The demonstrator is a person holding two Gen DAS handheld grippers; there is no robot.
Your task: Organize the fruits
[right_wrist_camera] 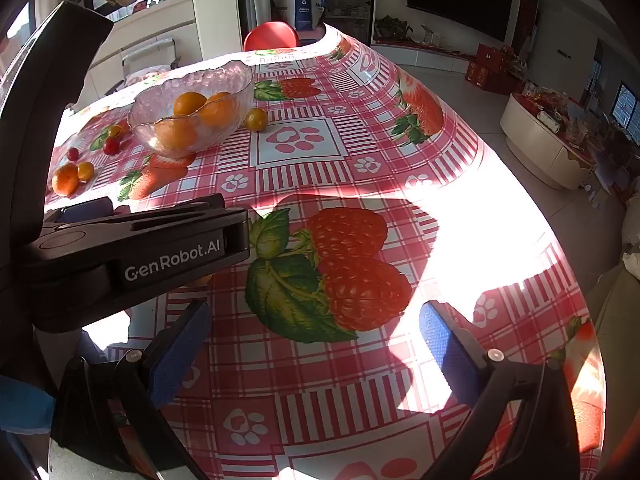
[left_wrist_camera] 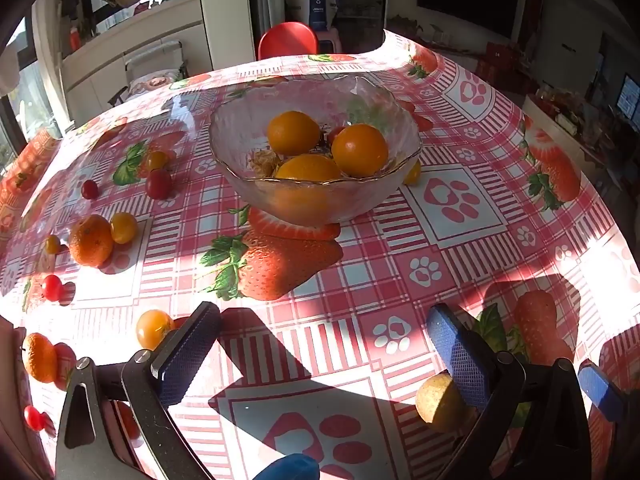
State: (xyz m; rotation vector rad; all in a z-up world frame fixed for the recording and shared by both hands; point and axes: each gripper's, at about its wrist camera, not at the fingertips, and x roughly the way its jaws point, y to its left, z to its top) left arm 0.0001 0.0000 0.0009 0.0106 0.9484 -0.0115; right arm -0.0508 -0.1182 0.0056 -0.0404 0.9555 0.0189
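A glass bowl [left_wrist_camera: 316,196] holds three oranges [left_wrist_camera: 359,150] and a small red tomato. It stands mid-table, ahead of my open, empty left gripper [left_wrist_camera: 320,344]. Loose fruit lies left of it: a tangerine [left_wrist_camera: 91,240], yellow tomatoes [left_wrist_camera: 153,329] and red cherry tomatoes [left_wrist_camera: 159,184]. A pale yellow fruit [left_wrist_camera: 438,402] sits just outside the left gripper's right finger. My right gripper [right_wrist_camera: 316,344] is open and empty over the bare cloth. In the right wrist view the bowl [right_wrist_camera: 192,100] is far left, with a yellow tomato [right_wrist_camera: 256,119] beside it.
The table carries a red plaid strawberry tablecloth [right_wrist_camera: 360,184]. The left gripper's body [right_wrist_camera: 132,248] crosses the right view's left side. A red chair [left_wrist_camera: 287,40] stands behind the table. The table edge curves off at the right.
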